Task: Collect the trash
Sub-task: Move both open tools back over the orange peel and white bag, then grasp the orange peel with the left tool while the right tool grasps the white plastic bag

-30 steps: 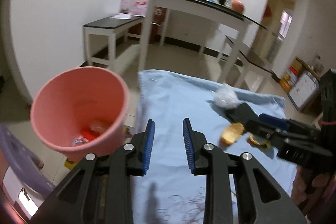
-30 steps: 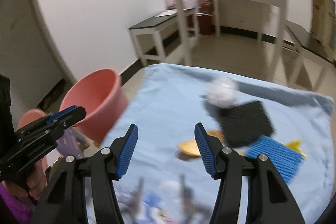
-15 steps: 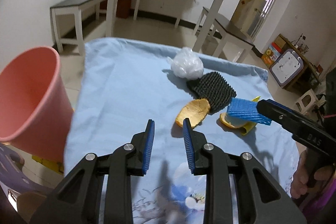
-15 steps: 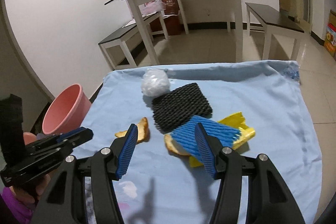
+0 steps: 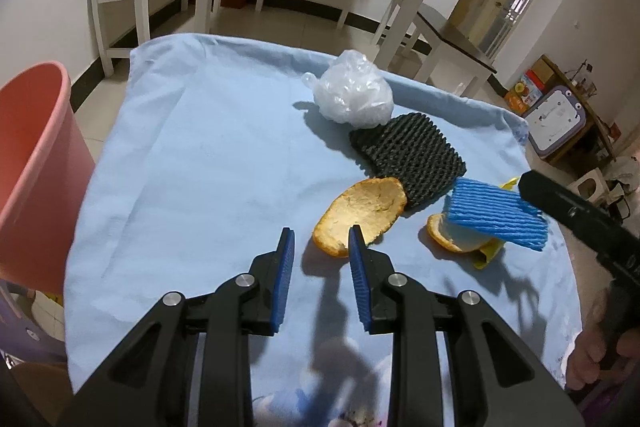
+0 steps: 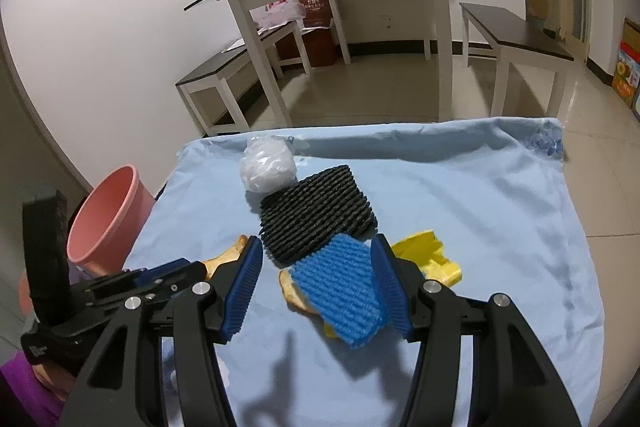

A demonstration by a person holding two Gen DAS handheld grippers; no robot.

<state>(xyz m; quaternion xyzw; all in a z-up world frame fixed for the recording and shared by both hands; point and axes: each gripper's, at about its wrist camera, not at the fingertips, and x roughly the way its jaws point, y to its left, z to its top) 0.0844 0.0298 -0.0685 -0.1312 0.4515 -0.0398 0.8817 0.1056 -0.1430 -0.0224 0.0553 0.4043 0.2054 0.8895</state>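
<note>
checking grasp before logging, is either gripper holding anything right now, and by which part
Nothing is held. The left gripper is open just short of the orange peel; the right gripper is open, with the blue foam net between its fingers but ungripped.

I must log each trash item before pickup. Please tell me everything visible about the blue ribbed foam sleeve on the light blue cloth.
The blue ribbed foam sleeve is a flat, soft-looking rectangular piece with parallel ridges across its top. It lies tilted, propped on a curved orange peel piece and a crumpled yellow wrapper, beside the black foam net. The right gripper stands open around it; whether the pads touch it is unclear.
</note>
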